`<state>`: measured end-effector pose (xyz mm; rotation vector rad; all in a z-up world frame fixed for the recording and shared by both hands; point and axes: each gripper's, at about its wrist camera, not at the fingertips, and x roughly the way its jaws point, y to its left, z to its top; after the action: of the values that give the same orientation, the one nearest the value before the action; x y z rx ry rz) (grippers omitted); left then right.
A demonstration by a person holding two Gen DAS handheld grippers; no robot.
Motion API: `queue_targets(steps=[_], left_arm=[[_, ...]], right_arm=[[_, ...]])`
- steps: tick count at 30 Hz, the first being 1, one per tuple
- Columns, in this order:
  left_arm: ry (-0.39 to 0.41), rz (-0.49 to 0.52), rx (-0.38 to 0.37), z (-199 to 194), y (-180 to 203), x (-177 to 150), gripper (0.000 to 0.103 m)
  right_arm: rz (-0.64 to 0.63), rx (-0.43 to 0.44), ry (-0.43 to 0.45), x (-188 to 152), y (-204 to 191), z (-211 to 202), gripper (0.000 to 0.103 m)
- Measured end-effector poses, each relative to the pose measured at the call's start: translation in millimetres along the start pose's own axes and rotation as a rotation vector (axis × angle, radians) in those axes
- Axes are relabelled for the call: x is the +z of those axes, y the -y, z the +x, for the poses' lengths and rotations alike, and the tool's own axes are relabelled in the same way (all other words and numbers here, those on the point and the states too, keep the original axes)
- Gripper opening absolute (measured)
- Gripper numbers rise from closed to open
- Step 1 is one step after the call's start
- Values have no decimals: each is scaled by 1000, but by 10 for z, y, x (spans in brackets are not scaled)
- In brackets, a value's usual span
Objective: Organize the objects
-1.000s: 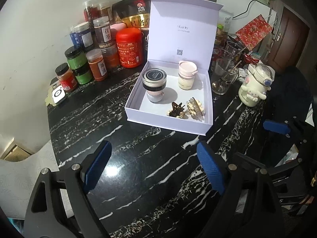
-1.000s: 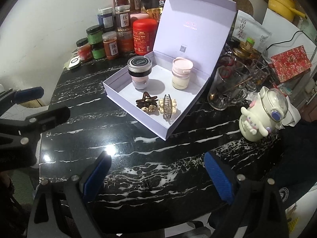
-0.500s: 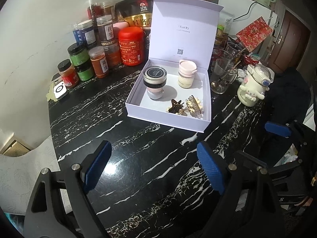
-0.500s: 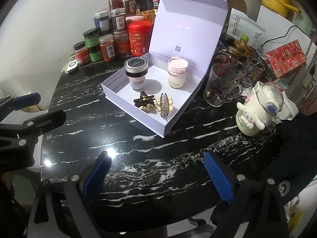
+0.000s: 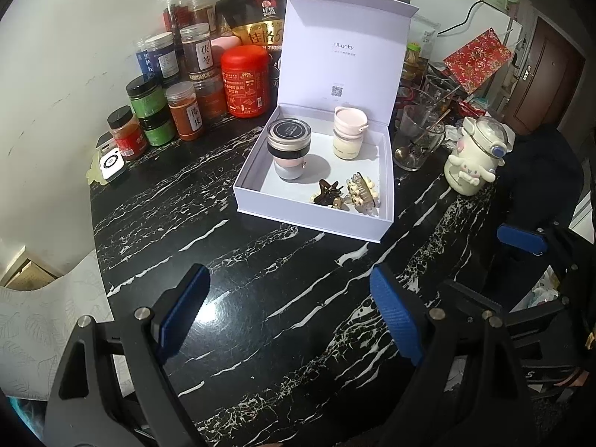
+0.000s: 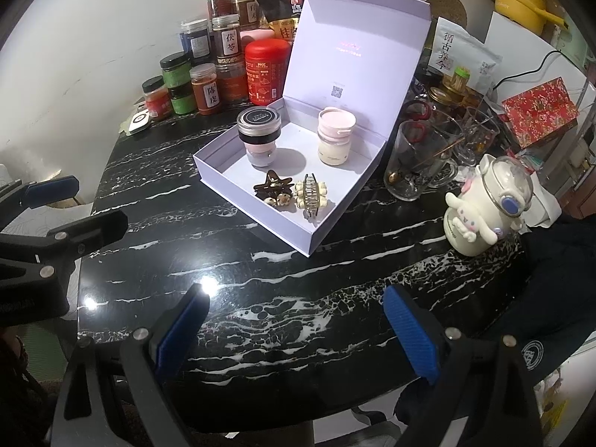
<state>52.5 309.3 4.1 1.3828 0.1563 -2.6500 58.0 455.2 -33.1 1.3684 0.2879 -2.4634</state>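
Apparently between steps, the left gripper (image 5: pixel 288 313) and right gripper (image 6: pixel 296 326) hover wide open and empty over the black table (image 6: pixel 260 298). Ahead, the lavender box (image 6: pixel 260 219) already holds two jars and two hair clips (image 6: pixel 290 193); shutting its lid (image 6: pixel 354 44) seems next.

Left hand-held gripper (image 5: pixel 288 313): black frame, ribbed blue pads (image 5: pixel 395 318), silver screws. Right hand-held gripper (image 6: pixel 296 329): same black frame, blue pads (image 6: pixel 409 333), silver screws.

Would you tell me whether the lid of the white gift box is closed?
No, the white gift box stands open, its lid raised upright behind the tray.
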Motion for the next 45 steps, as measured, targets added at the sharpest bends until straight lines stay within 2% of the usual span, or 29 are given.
queue_targets(steps=[45], left_arm=[[-30, 29, -10, 135, 57, 58, 92]], right_arm=[[-12, 8, -26, 93, 64, 159, 96]])
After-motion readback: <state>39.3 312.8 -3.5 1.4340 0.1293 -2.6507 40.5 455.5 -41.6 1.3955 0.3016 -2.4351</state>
